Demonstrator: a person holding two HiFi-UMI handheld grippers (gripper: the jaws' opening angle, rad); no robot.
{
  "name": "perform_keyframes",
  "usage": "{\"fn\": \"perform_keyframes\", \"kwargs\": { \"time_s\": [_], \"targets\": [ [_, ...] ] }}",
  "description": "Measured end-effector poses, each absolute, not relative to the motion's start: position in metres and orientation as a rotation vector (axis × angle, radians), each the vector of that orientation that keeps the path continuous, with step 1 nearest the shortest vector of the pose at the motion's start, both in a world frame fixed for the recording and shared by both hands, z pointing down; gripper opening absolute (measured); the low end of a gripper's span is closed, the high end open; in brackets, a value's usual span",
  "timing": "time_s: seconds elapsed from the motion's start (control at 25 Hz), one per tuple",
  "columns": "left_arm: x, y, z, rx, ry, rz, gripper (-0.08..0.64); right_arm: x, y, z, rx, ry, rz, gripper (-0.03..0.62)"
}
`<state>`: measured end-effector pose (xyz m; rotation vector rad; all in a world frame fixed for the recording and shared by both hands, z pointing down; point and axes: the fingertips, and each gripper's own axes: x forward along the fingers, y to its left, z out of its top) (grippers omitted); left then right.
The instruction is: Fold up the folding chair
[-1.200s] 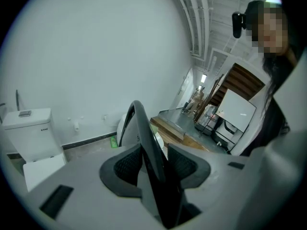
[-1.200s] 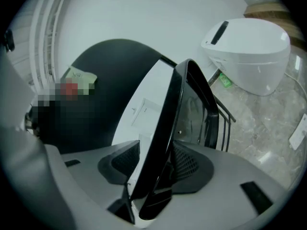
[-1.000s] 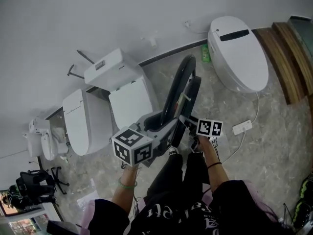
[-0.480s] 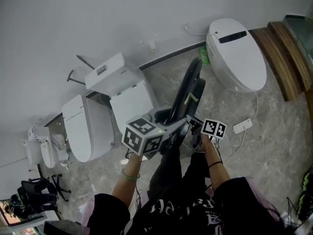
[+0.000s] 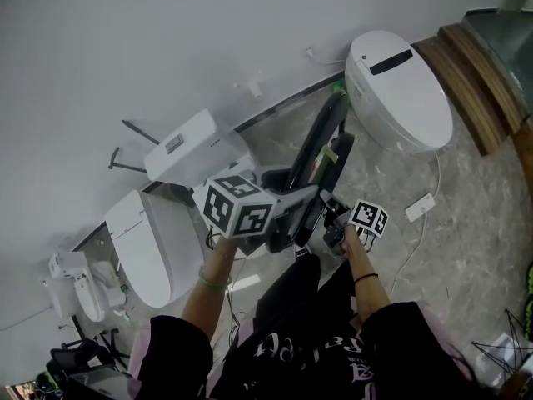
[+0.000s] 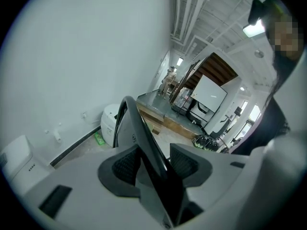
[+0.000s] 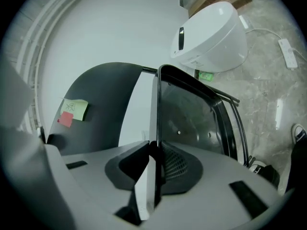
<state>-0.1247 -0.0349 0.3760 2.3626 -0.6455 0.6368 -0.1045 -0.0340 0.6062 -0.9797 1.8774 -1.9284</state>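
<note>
Black folding chair (image 5: pixel 321 152) straight ahead, upright on marbled floor (image 5: pixel 475 223), seat & back close together. Pinches its thin frame edge w/ right gripper (image 5: pixel 333 215): jaws narrow, just been closing, pads on the edge. Straddles the chair's dark panel edge w/ left gripper (image 5: pixel 296 202): jaws wide, just been opening, pads prob. not pressing. Green & red sticky notes (image 7: pixel 76 108) on the chair back. White toilet (image 5: pixel 400 90) just beyond chair, to the right; tank toilet (image 5: pixel 196 144) to chair's left. Power strip (image 5: pixel 423 207) on floor, right.
</note>
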Motion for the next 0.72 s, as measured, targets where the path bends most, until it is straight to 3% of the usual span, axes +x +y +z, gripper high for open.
{"fn": "perform_keyframes", "kwargs": {
  "time_s": [0.4, 0.72],
  "targets": [
    [-0.177, -0.092, 0.375, 2.303, -0.616, 0.474, 0.195, -0.144, -0.081, 0.602, -0.886, 1.941, -1.995, 0.072],
    [-0.179, -0.151, 0.374, 2.218, -0.656, 0.382, 0.193, -0.142, -0.127, 0.602, -0.767, 1.991, -2.085, 0.064]
  ]
}}
